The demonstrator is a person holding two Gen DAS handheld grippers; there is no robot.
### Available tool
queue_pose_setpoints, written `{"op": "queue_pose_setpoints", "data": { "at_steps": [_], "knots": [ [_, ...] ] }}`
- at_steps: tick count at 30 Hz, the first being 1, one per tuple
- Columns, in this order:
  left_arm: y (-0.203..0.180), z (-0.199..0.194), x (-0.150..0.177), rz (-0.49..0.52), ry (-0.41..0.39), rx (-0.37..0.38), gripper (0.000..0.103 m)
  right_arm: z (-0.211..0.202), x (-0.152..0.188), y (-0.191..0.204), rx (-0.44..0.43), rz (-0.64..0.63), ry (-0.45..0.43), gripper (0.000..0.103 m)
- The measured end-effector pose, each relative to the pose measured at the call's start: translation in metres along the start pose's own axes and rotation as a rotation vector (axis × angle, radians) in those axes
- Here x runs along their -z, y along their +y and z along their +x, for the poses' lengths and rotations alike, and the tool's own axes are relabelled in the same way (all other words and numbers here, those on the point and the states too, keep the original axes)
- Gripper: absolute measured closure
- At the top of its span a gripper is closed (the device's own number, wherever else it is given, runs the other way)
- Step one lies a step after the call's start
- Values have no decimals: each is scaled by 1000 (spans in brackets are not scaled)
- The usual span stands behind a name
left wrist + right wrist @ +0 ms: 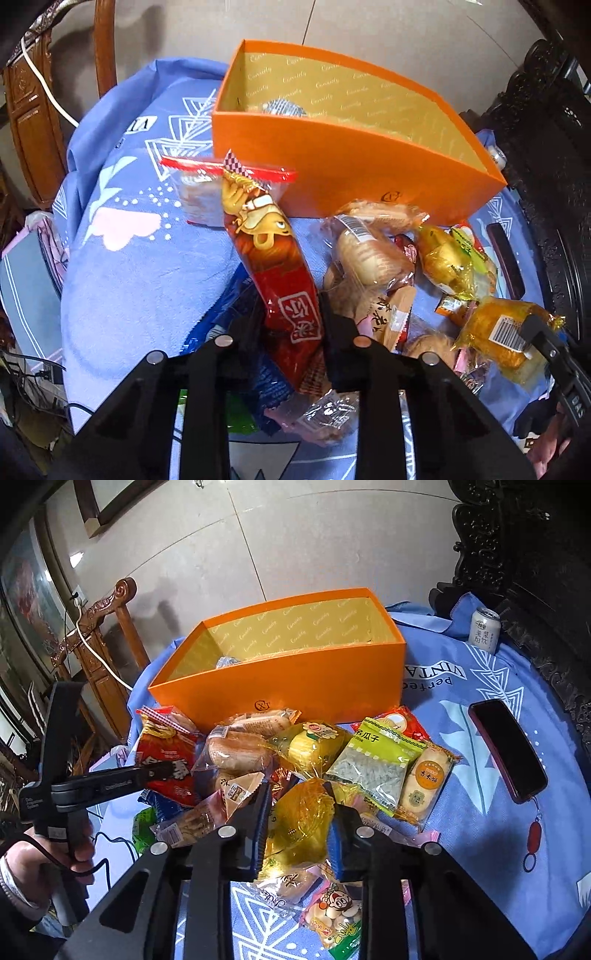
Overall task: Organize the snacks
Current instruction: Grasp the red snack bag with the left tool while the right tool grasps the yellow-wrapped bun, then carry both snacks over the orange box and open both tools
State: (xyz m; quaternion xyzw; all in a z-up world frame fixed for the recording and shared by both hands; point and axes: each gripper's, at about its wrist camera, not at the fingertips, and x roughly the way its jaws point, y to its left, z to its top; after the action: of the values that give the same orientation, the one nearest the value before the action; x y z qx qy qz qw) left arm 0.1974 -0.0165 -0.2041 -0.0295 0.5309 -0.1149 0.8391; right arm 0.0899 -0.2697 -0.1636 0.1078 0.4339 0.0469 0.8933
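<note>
An open orange box [332, 173] with a gold lining stands at the back of the blue cloth; it also shows in the right wrist view [295, 686]. A wrapped item [284, 107] lies inside it. My left gripper [291, 314] is shut on a long red snack bag [273, 266] that points toward the box. My right gripper [299, 794] is shut on a yellow-wrapped snack [299, 819] in the pile. The left gripper [162, 770] also shows at the left of the right wrist view, holding the red bag [166, 753].
A pile of snack packets [369, 768] lies in front of the box, with bread rolls [373, 251] and a green seed bag. A phone [506, 749] and a drink can [484, 629] sit on the right. Dark carved furniture [546, 184] stands at the right, a wooden chair [99, 646] at the left.
</note>
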Motion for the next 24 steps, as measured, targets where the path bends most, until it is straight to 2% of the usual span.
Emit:
{"op": "queue_pose_setpoints", "data": {
  "at_steps": [13,19,24],
  "knots": [
    [7,-26,3,-20,-35,30,79,-14,-7,4,4,-12,-41,80],
    [5,-65,1,1,-107,46,79,-34,-18,10,-4,-18,-100,80],
    [1,-94,-18,29,-186,61,80,-49,-43,16,-23,-39,-174,80]
  ]
}}
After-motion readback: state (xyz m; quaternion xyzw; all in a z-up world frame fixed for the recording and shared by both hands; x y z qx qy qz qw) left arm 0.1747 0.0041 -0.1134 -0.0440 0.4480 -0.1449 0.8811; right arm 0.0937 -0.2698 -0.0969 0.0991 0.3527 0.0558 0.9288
